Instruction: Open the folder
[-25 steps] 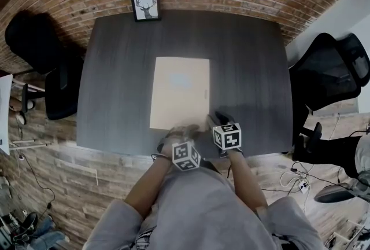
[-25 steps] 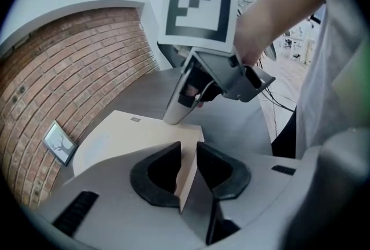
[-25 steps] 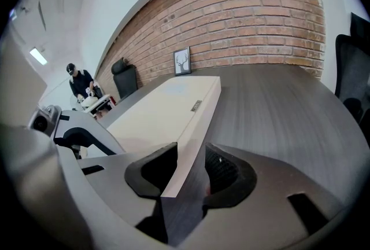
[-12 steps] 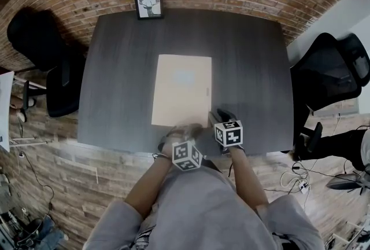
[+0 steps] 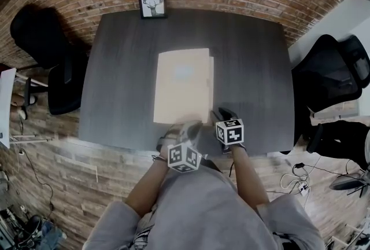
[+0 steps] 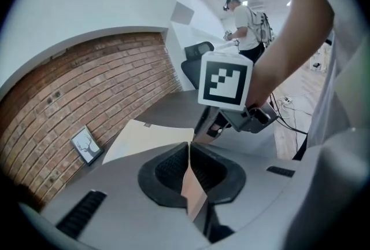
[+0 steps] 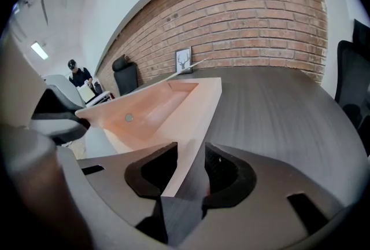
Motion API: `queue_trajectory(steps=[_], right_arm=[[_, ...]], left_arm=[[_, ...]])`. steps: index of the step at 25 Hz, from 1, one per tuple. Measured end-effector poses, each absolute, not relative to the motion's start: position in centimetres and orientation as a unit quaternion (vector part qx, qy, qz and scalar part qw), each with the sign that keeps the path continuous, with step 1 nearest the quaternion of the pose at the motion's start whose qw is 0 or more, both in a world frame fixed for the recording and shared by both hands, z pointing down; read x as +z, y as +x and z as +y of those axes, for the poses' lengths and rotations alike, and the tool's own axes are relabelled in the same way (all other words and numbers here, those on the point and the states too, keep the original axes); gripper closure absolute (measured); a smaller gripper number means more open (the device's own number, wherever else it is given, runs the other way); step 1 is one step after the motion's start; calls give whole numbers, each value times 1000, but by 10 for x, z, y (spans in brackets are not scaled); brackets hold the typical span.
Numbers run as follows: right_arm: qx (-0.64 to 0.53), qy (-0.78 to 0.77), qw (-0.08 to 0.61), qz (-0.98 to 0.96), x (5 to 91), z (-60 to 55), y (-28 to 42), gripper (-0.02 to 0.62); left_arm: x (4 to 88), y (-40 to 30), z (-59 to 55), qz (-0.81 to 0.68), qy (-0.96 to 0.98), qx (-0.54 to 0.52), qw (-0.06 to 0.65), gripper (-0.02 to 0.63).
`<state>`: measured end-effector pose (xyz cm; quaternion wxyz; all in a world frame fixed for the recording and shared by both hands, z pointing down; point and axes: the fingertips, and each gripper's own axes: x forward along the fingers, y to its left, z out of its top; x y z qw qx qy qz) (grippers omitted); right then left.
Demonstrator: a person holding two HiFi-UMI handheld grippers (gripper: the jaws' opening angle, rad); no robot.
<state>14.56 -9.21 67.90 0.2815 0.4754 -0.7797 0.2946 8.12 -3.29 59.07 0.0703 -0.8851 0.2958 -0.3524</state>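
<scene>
Left tool (image 6: 188, 156) just closed, now pinching folder (image 5: 182, 87) cover, raised off tabletop (image 5: 127, 69). Right tool (image 7: 188, 171) slightly spread astride lower sheet. Opening begun.

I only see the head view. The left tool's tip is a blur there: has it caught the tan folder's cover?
Observer: Yes. The left gripper view shows the left tool just closed, shut on the cover of the tan paper folder.
Operator: Is the folder open yet?
Observer: Partly. The right gripper view shows it gaping, a small round stud on its pinkish inside.
Operator: And the other one?
Observer: The right tool has its jaws apart, the folder's edge between them.
</scene>
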Motion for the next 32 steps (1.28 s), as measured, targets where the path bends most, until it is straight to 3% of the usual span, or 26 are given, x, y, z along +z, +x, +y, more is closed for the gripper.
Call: queue_trajectory(steps=[32], right_arm=[[292,458,298,-785,681,-95,144,472]], left_arm=[[485,-95,-50,592,-779,-207,18,606]])
